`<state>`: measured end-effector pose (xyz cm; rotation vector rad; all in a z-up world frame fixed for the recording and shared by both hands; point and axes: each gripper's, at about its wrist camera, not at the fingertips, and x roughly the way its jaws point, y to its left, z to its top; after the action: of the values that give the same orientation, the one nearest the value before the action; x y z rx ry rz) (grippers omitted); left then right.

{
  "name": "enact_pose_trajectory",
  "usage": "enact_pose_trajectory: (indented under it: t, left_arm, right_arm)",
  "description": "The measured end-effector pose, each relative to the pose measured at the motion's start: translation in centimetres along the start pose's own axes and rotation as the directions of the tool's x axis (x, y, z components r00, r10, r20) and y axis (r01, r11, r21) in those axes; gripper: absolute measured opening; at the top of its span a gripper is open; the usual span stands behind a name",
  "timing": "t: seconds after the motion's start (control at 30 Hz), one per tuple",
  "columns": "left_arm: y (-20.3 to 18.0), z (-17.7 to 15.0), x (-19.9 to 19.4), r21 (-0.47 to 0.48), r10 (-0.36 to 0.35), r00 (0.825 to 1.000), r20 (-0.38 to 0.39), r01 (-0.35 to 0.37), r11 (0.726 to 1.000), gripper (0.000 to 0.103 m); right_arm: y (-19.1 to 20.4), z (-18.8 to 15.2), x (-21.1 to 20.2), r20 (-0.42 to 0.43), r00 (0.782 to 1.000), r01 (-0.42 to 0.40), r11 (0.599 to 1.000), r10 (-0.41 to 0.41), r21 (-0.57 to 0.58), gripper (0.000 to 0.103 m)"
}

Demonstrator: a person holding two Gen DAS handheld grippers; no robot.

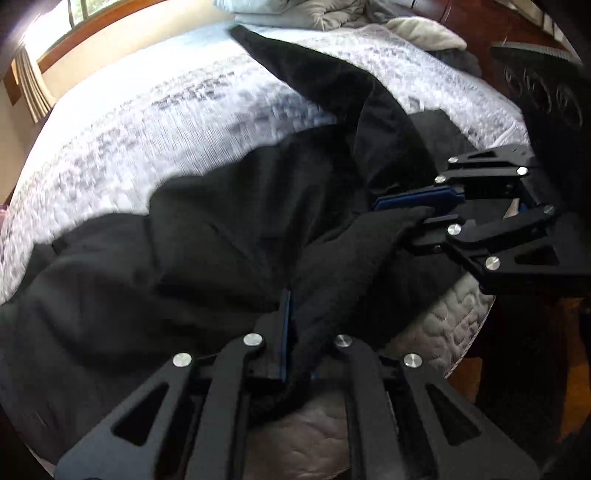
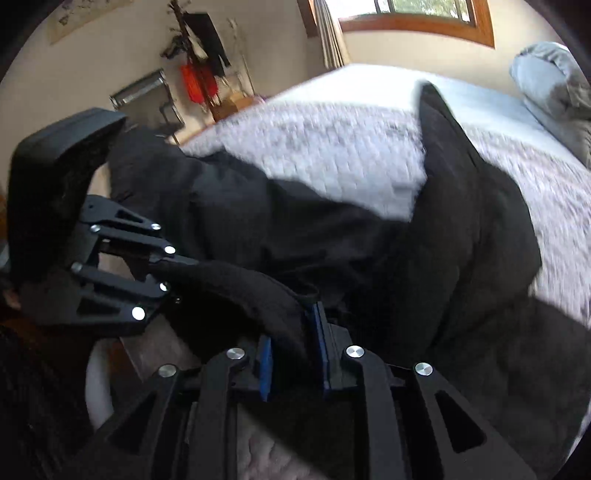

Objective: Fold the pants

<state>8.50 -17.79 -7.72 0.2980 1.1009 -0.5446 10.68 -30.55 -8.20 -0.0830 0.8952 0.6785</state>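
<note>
Black pants (image 1: 229, 206) lie crumpled on the bed, one leg stretching toward the far pillows. My left gripper (image 1: 295, 325) is shut on the black waistband edge near the bed's front edge. My right gripper (image 1: 402, 208) shows at the right of the left wrist view, shut on the same band of fabric. In the right wrist view the pants (image 2: 461, 221) spread ahead, my right gripper (image 2: 295, 339) pinches the waistband between its blue pads, and the left gripper (image 2: 173, 266) holds the band's other end at the left.
The bed has a white and grey quilt (image 1: 166, 122). Pillows and rumpled bedding (image 1: 332, 14) lie at the far end. A dark wooden frame (image 1: 517, 332) stands at the right. A window (image 2: 417, 14) and a coat rack (image 2: 199, 66) stand by the wall.
</note>
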Motion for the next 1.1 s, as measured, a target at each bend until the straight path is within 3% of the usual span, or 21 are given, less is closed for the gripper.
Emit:
enact_pose_trajectory:
  t: [0.17,0.27,0.33,0.37,0.4,0.47,0.53,0.67,0.73,0.8,0.93,1.1]
  left_arm:
    - [-0.5,-1.6,1.7,-0.037,0.003,1.0,-0.006,-0.003,0.999,0.009]
    - [-0.1,-1.7,0.8,-0.067,-0.032,0.999,0.0,0.032,0.997,0.012]
    - [0.6,-1.6,0.1,-0.094,-0.071,0.997,-0.008,0.07,0.993,0.027]
    - [1.0,-1.7,-0.3,-0.126,-0.096,0.995,-0.026,0.092,0.988,0.064]
    - [1.6,-2.0,-1.3,-0.168,-0.12,0.993,-0.007,0.117,0.979,0.085]
    - [2.1,-2.8,-3.2,-0.231,-0.167,0.985,0.049,0.174,0.957,0.085]
    - [2.8,-3.3,-4.4,-0.261,-0.212,0.976,0.054,0.218,0.94,0.087]
    - [5.2,-4.3,-6.1,-0.312,-0.069,0.995,0.069,0.087,0.946,0.09]
    - [6.7,-4.1,-6.7,-0.361,-0.034,0.996,0.08,0.061,0.931,0.09]
    - [8.3,-4.0,-7.2,-0.414,0.008,0.996,0.086,0.028,0.91,0.09]
    - [10.8,-4.0,-7.1,-0.445,0.125,0.992,0.021,-0.103,0.89,0.091]
    - [12.3,-4.2,-6.5,-0.475,0.146,0.989,-0.002,-0.129,0.87,0.092]
  right_arm:
    - [0.7,-1.9,0.9,-0.083,0.995,0.048,0.999,-0.047,0.012,0.021]
    - [1.3,-2.0,0.2,-0.091,0.995,0.031,0.999,-0.028,0.026,0.044]
    - [1.5,-1.5,-1.3,-0.06,0.998,-0.032,0.997,0.036,0.065,0.076]
    - [1.9,-1.7,-2.5,-0.032,0.998,-0.053,0.996,0.055,0.076,0.079]
    - [2.0,-1.4,-3.9,0.011,0.998,-0.062,0.994,0.062,0.088,0.079]
    - [1.8,-0.7,-6.1,0.07,0.995,-0.075,0.99,0.067,0.122,0.079]
    - [1.5,0.7,-8.2,0.122,0.992,-0.042,0.985,0.021,0.167,0.079]
    - [1.3,4.7,-7.4,0.078,0.985,0.134,0.971,-0.152,0.195,0.079]
    - [1.7,6.9,-5.0,0.018,0.968,0.242,0.953,-0.25,0.18,0.079]
    - [1.8,9.1,-1.5,-0.065,0.936,0.353,0.918,-0.347,0.18,0.077]
    - [0.1,10.0,4.3,-0.213,0.865,0.496,0.839,-0.455,0.222,0.068]
    - [-2.8,10.2,8.7,-0.331,0.775,0.621,0.746,-0.538,0.242,0.061]
